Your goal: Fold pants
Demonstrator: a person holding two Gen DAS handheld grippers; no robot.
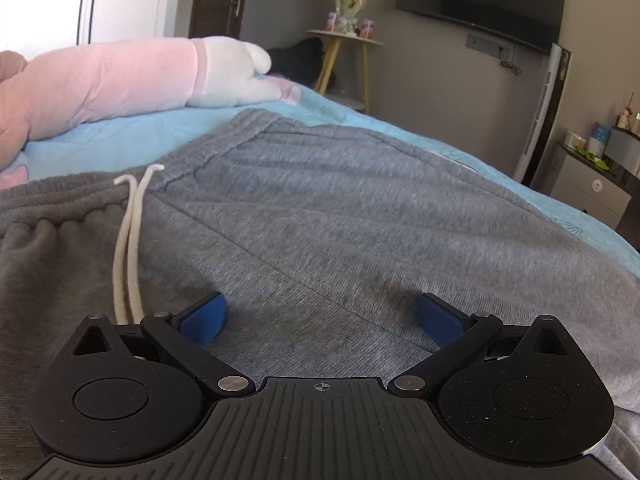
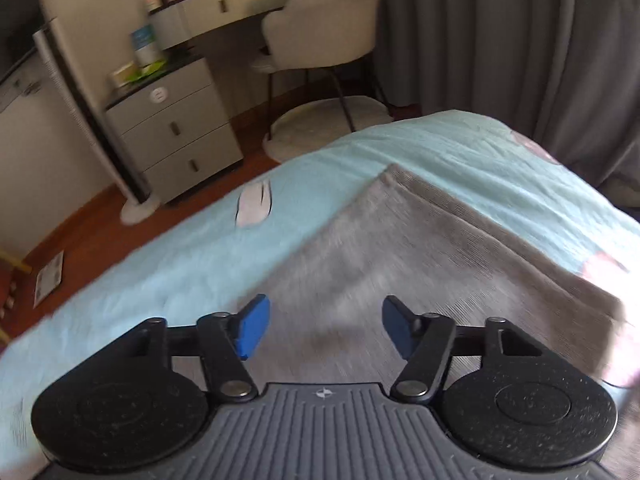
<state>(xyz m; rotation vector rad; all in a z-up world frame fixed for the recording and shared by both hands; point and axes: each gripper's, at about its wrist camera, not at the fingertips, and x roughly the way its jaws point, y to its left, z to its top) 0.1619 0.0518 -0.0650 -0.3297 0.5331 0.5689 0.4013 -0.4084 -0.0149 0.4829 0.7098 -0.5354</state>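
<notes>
Pants flat on bed

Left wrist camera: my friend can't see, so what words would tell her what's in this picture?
The open left gripper hovers low over grey pants spread on a blue bed, with the white drawstring just left of it. A pink plush toy lies behind.

Grey sweatpants lie spread flat on a light blue bedspread, their ribbed elastic waistband bunched at the near left. Two off-white drawstring cords trail side by side down the front from the waist. In the right wrist view a leg stretches diagonally across the bed, blurred.
</notes>
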